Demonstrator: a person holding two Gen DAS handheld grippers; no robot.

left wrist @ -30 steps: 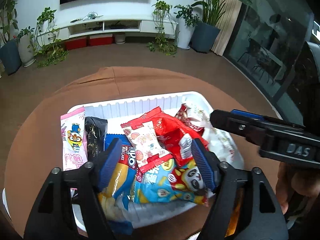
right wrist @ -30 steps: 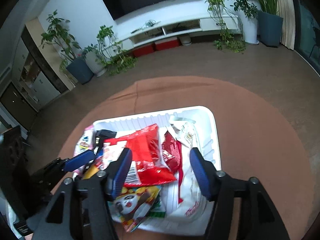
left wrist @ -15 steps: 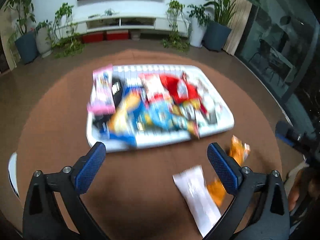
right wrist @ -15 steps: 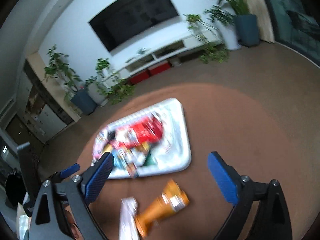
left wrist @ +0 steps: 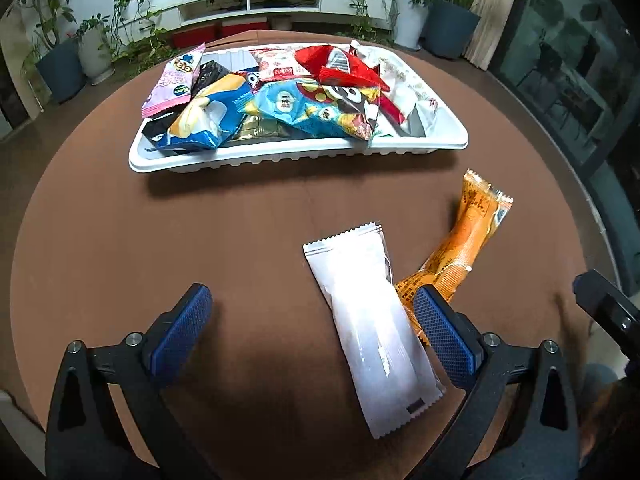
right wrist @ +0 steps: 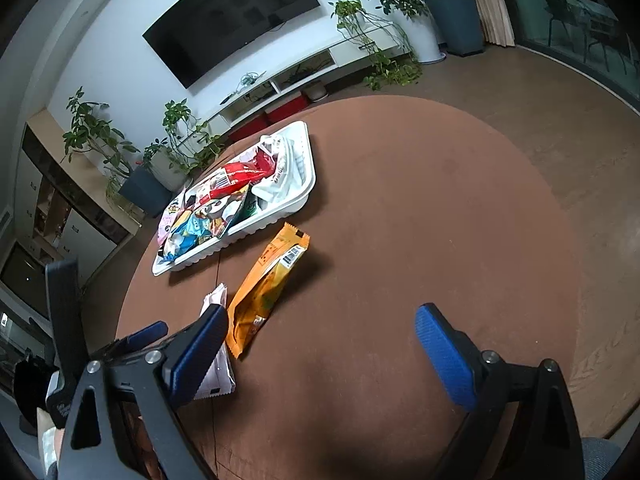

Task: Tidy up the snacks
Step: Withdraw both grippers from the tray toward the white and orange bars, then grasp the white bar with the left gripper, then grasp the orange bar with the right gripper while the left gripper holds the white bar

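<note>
On the brown surface (left wrist: 200, 232), short of the white tray (left wrist: 296, 156) already heaped with snacks, lie the two packets you have left: a white packet (left wrist: 372, 320) and an orange packet (left wrist: 460, 256), the white one overlapping the orange one's near end. Both look light, soft and crinkly, with slick film that will slide under a glancing touch, so pinch across the flat middle of the body rather than the crimped end seals, and squeeze gently; whatever is inside may crush, though the wrappers hide it.

Your left gripper (left wrist: 312, 328) points steeply down at the surface with its jaws spread wide and holding nothing; the white packet lies partly between them, close to the right-hand pad. Your right gripper (right wrist: 320, 340) is tipped less steeply, jaws likewise released and empty, with the orange packet (right wrist: 268, 284) just beside its left-hand pad and the white packet (right wrist: 218, 368) partly hidden behind that pad. Both pairs have just been opening.
</note>
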